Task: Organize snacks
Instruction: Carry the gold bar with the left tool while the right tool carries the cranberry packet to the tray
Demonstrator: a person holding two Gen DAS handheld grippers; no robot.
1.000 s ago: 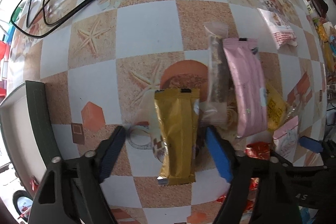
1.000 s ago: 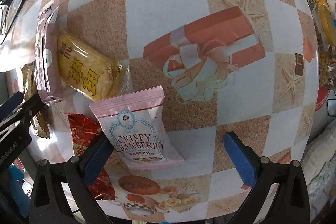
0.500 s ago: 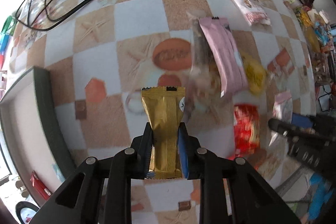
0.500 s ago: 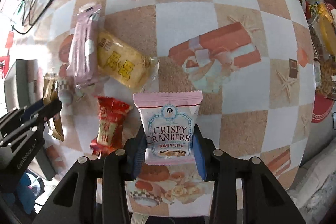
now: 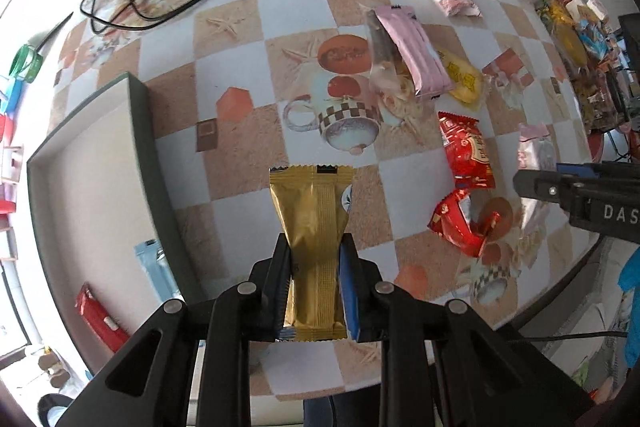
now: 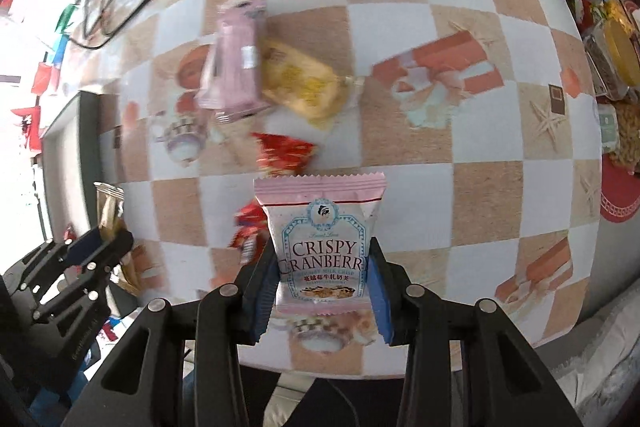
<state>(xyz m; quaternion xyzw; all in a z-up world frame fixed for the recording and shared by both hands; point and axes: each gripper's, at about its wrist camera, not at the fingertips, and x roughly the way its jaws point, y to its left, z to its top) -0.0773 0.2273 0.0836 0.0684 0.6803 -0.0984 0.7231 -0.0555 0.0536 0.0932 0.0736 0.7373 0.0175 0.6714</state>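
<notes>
both tongs are loaded right now. the left gripper (image 5: 315, 285) is clamped on a long gold foil snack bar wrapper (image 5: 312, 223), pinched near its lower end so most of the bar sticks out past the fingertips, hanging over the checkered patterned tablecloth (image 5: 240, 163). the right gripper (image 6: 322, 287) is squeezed on a small pink and white "crispy cranberry" packet (image 6: 322, 235), gripped by its side edges with the top half poking out.

looks like the carry step: picked, not yet placed. the dark-rimmed shallow box with a pale floor (image 5: 152, 163) sits just left of the gold bar, with a light blue packet (image 5: 158, 267) and a red bar (image 5: 100, 315) already inside, so i'd guess that's the drop spot. next move needs a swing over the rim before letting go. a red crinkly wrapper (image 5: 466, 153), a pink flat pouch (image 5: 412, 55) and a yellow packet (image 5: 460, 77) are on the cloth, unsorted.
</notes>
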